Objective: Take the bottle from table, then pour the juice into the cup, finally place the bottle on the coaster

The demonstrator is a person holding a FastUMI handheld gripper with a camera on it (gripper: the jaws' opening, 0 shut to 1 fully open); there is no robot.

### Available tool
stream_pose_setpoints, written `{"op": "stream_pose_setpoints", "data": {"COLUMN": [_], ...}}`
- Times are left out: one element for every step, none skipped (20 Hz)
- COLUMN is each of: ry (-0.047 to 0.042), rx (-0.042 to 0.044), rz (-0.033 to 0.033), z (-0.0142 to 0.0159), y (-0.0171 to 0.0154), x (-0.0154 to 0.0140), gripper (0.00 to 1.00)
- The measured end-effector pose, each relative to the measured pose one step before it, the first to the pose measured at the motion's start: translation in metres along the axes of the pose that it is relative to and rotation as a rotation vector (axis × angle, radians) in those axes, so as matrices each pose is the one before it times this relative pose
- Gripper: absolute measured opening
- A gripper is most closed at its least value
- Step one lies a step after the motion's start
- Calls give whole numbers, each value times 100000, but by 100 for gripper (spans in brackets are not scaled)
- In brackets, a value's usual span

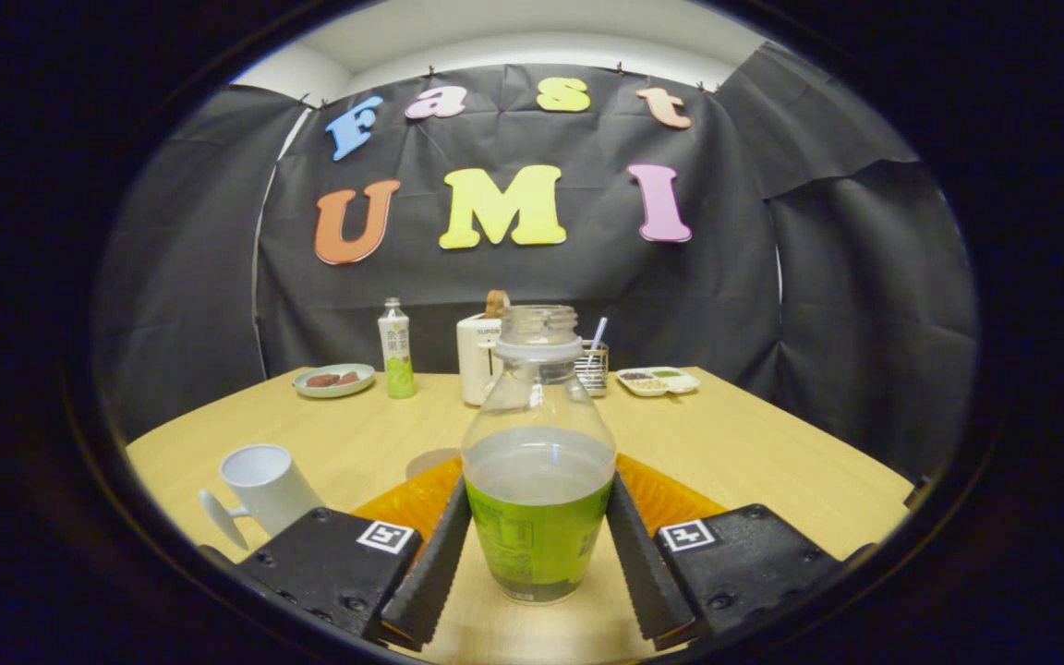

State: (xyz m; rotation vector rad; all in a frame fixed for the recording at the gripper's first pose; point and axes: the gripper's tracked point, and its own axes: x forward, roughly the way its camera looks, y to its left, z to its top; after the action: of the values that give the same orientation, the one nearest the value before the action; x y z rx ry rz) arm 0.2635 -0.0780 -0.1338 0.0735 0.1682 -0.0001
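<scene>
Claw: the gripper [538,545] has its two ridged fingers [435,559] pressed against either side of the bottle [538,489], clamped on its green-labelled lower half.
Bottle: upright, between the fingers, its base seemingly at or just above the table [772,462]; whether it is lifted cannot be told. The cap is off and the neck is open, with pale juice filling it to about the shoulder.
Step in hand: judged to be taking the bottle from the table, before the pour.
Doing it well: the grip sits low and the mouth is open, so the lift should be straight and slow, keeping the bottle upright until it is over the cup.
Cup: a white cup [266,485] with a handle stands near and to the left of the left finger, apart from the bottle, its mouth open upward.
Coaster: the orange mat [671,499] just behind the bottle, showing on both sides of it, is probably the coaster.
Surface: pale wood, smooth and flat.
Far edge: a plate with brown pieces [334,380], a second small bottle [395,349], a white toaster [478,360], a wire rack [593,368] and a divided dish [658,380].
Room: black cloth wall behind, white ceiling above.
</scene>
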Motion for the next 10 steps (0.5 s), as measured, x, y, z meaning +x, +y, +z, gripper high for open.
{"op": "stream_pose_setpoints", "data": {"ry": [-726, -559, 64, 2, 250, 128, -410, -222, 301, 52], "rx": [251, -140, -490, -946, -1335, -736, 0, -468, -808, -1315], "rz": [-320, -1105, -1448, -674, -739, -978, -380, -409, -1074, -323], "z": [301, 329, 287, 138, 339, 360, 549, 507, 453, 394], "y": [7, -169, -85, -47, -8, -134, -49, -4, -112, 67], "x": [-412, -189, -159, -377, -108, -362, -223, -280, -136, -251], "gripper": [82, 82, 82, 82, 82, 81, 81, 81, 81, 81]}}
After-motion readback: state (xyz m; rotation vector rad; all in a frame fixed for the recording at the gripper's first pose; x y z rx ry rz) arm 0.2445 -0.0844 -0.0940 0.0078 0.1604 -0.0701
